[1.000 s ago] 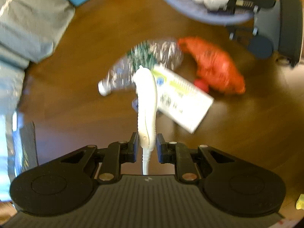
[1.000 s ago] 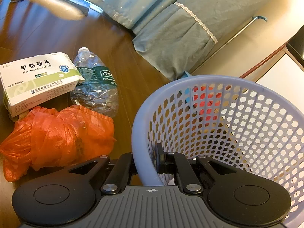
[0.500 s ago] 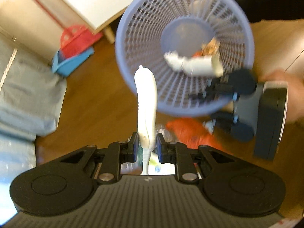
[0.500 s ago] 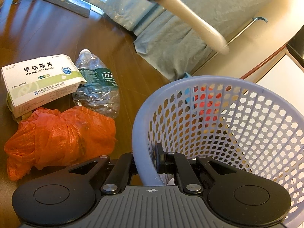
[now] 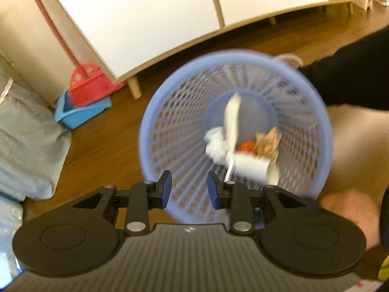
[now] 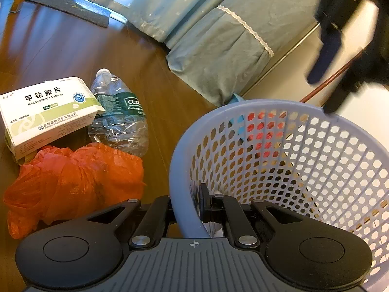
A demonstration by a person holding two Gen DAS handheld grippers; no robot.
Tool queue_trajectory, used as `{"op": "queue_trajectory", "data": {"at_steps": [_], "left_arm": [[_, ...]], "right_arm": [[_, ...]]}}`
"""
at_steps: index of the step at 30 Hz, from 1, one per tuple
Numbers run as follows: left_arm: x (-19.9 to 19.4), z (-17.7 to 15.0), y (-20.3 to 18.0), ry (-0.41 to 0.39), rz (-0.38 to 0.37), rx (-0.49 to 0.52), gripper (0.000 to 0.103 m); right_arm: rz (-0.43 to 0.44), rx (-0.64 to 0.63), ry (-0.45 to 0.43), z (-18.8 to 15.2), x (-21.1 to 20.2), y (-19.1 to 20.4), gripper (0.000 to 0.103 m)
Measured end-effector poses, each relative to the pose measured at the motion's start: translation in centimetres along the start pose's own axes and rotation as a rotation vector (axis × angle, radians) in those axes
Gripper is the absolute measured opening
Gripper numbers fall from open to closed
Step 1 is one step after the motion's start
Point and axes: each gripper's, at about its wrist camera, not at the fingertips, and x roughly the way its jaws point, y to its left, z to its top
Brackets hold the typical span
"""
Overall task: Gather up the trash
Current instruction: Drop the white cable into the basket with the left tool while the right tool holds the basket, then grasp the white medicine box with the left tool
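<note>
— Dark wooden floor (image 6: pixel 73 48) runs all around, with a white cabinet (image 5: pixel 150 17) along the back and blue-grey bedding (image 6: pixel 218 56) to one side. Where's the trash going?

— Into the lilac mesh basket (image 5: pixel 170 126). A long white piece (image 5: pixel 232 121), blurred, is inside it with crumpled white paper (image 5: pixel 215 143), something orange and a brown scrap.

— And the left gripper (image 5: pixel 189 189)?

— It hangs over the basket's mouth. Its jaws have just been opening; they stand apart with nothing between them.

— The right gripper (image 6: pixel 187 204)?

— Its jaws are pinched shut on the basket's near rim, one finger outside, one inside.

— What's on the floor?

— A white and green tablet box (image 6: pixel 46 112), a crushed clear water bottle (image 6: pixel 119 119) touching it, and an orange plastic bag (image 6: pixel 73 182) just in front of both, all left of the basket.
</note>
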Motion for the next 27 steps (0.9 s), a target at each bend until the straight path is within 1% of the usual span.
{"op": "queue_trajectory", "data": {"at_steps": [5, 10, 14, 16, 18, 21, 23, 25, 27], "left_arm": [[-0.6, -5.0, 1.3, 0.081, 0.047, -0.025, 0.028], [-1.6, -11.2, 2.7, 0.159, 0.082, -0.112, 0.028], [-2.4, -15.8, 4.5, 0.225, 0.112, -0.208, 0.028], [-2.6, -18.0, 5.4, 0.254, 0.118, -0.28, 0.028], [-2.3, -19.4, 6.1, 0.275, 0.108, -0.357, 0.03], [-1.6, -20.9, 6.0, 0.296, 0.087, -0.45, 0.035], [-0.8, -21.4, 5.6, 0.301, 0.068, -0.489, 0.049], [-0.1, -21.5, 5.1, 0.291, 0.036, -0.525, 0.052], [0.9, -21.3, 4.6, 0.297, 0.02, -0.546, 0.057]], "right_arm": [[0.0, -0.003, 0.001, -0.1, 0.1, 0.0, 0.003], [0.003, -0.014, 0.004, -0.2, 0.0, 0.1, 0.003], [0.006, -0.023, 0.006, -0.2, 0.0, 0.3, 0.003], [0.005, -0.027, 0.007, -0.3, -0.1, 0.4, 0.003], [0.005, -0.03, 0.009, -0.3, -0.1, 0.5, 0.003], [0.005, -0.031, 0.01, -0.3, -0.1, 0.5, 0.003], [0.006, -0.035, 0.009, -0.4, -0.1, 0.6, 0.003], [0.008, -0.04, 0.008, -0.4, -0.1, 0.7, 0.003], [0.009, -0.041, 0.008, -0.5, -0.1, 0.7, 0.003]]}}
